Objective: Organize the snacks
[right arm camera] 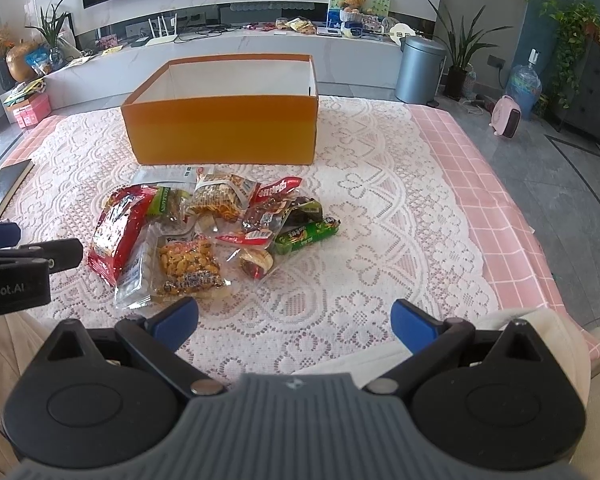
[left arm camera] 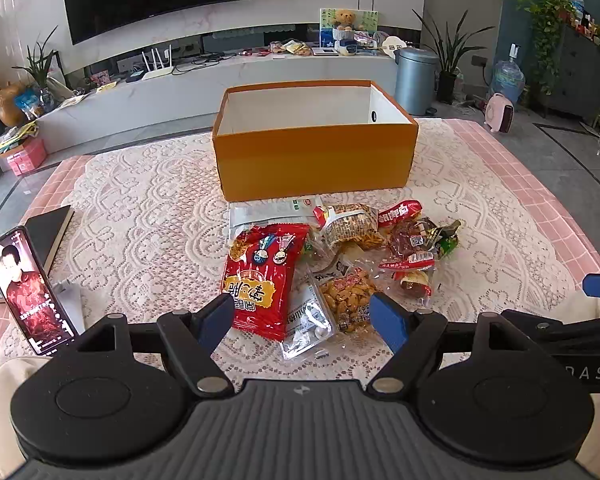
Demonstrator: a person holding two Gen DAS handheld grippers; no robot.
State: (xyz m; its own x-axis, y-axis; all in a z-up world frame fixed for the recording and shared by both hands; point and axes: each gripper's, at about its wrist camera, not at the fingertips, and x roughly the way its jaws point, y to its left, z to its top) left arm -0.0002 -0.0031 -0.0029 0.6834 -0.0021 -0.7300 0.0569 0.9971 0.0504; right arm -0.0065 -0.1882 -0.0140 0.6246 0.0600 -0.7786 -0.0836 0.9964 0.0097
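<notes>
Left gripper [left arm camera: 304,316] spread wide, holding nothing, low over near edge of snack pile [left arm camera: 332,264]. Right gripper [right arm camera: 296,318] likewise wide, nothing held, above bare lace tablecloth [right arm camera: 380,208] just right of pile. Red packet [left arm camera: 260,276] nearest; peanut pack [right arm camera: 188,264] beside it. Beyond, open orange box [left arm camera: 314,156].

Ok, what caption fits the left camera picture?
Open left gripper hovers over a snack pile before an orange box.
</notes>
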